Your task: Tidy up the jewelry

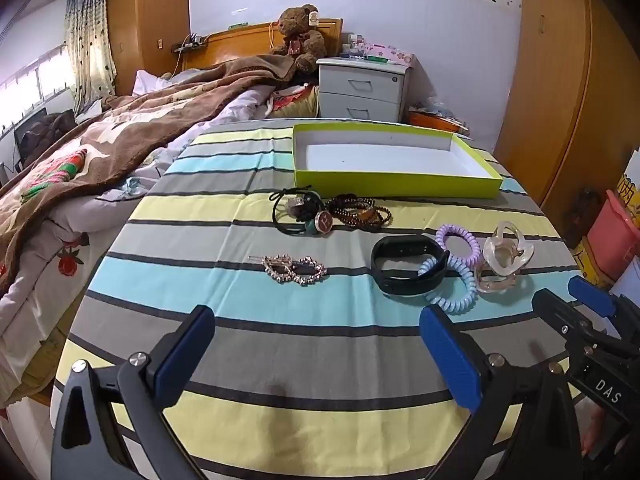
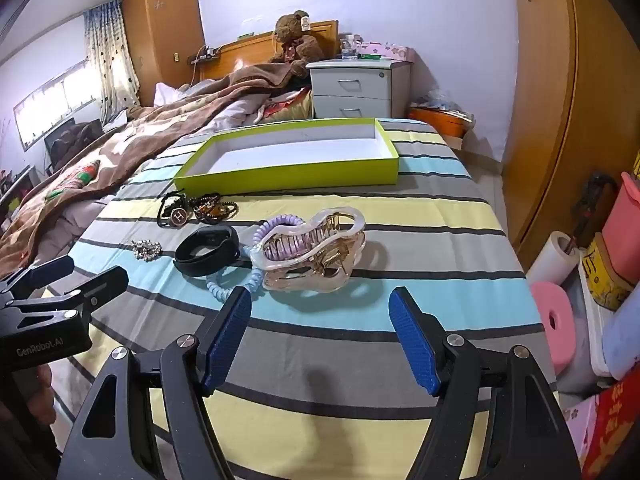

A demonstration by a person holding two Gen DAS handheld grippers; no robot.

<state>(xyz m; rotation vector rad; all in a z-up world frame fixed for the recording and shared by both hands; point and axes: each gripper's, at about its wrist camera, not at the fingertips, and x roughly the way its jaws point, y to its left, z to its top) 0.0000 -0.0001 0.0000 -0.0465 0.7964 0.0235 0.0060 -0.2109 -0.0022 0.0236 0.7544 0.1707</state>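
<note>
Jewelry lies on a striped cloth in front of an empty lime-green tray (image 1: 394, 186) (image 2: 288, 176). A clear hair claw (image 2: 310, 250) (image 1: 505, 258) sits just beyond my right gripper (image 2: 320, 308), which is open and holds nothing. Behind the claw lie a purple spiral tie (image 1: 458, 242) (image 2: 276, 224), a blue spiral tie (image 1: 452, 292) (image 2: 236, 282) and a black wristband (image 1: 408, 268) (image 2: 208, 250). A rhinestone clip (image 1: 294, 269) (image 2: 147, 249) lies ahead of my open, empty left gripper (image 1: 316, 330). Black hair ties with a round charm (image 1: 304, 212) (image 2: 176, 210) and brown beaded bracelets (image 1: 362, 210) (image 2: 214, 207) rest near the tray.
A bed with a brown blanket (image 1: 104, 148) runs along the left. A white nightstand (image 1: 362, 90) and a teddy bear (image 1: 300, 36) stand behind the table. Pink bins and rolls (image 2: 560, 320) crowd the floor at the right, by wooden wardrobe doors (image 2: 560, 100).
</note>
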